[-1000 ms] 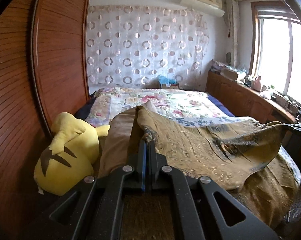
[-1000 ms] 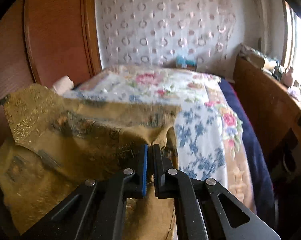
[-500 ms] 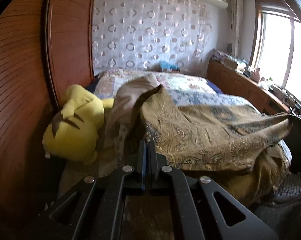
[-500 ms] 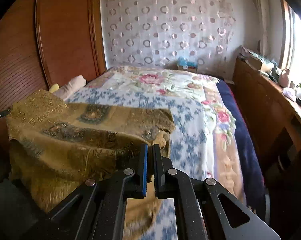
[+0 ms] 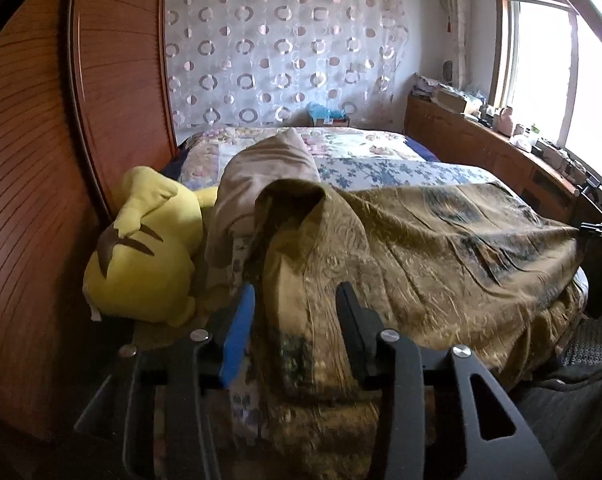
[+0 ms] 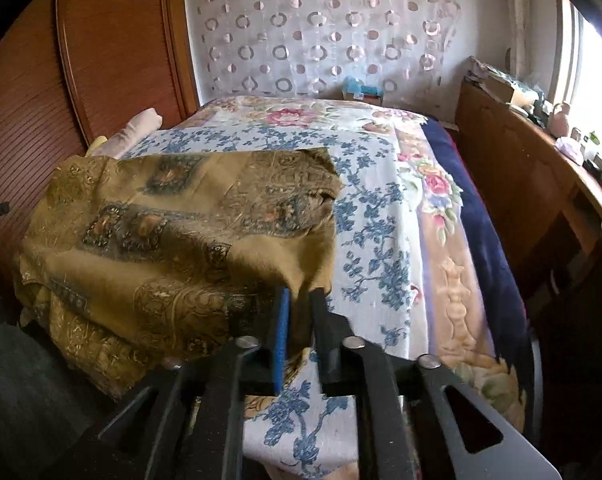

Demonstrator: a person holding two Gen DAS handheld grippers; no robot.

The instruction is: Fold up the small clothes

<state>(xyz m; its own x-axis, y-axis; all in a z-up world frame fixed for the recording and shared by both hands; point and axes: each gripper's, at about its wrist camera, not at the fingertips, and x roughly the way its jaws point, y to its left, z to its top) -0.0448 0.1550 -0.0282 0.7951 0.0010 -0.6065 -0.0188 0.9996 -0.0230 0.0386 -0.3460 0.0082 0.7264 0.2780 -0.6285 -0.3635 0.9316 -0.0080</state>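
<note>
Olive-gold paisley-patterned woven cloth (image 5: 441,248) lies folded over on near end of the bed w/ floral blue-and-pink quilt (image 6: 373,208), front edge hanging over bed foot. Long axis runs across the bed, side to side; in right wrist view the fold's far edge is straight, its far right corner (image 6: 325,152) pointing toward the bed head. Left gripper (image 5: 295,308): fingers apart and opening, cloth lying between them, pads not pressing on it. Right gripper (image 6: 299,312): fingers narrowly apart and opening, cloth's near right corner between them; pads appear clear of fabric. At cloth's left end a raised hump adjoins a beige plain fabric bundle (image 5: 261,176). Yellow plush toy w/ brown stripes (image 5: 145,248) lies beside that, against the reddish ribbed wood panel (image 5: 33,200). White curtain w/ ring pattern (image 5: 285,52) hangs behind the bed head. Wooden sideboard (image 6: 521,184) along window side, cluttered; items too small to ID.
</note>
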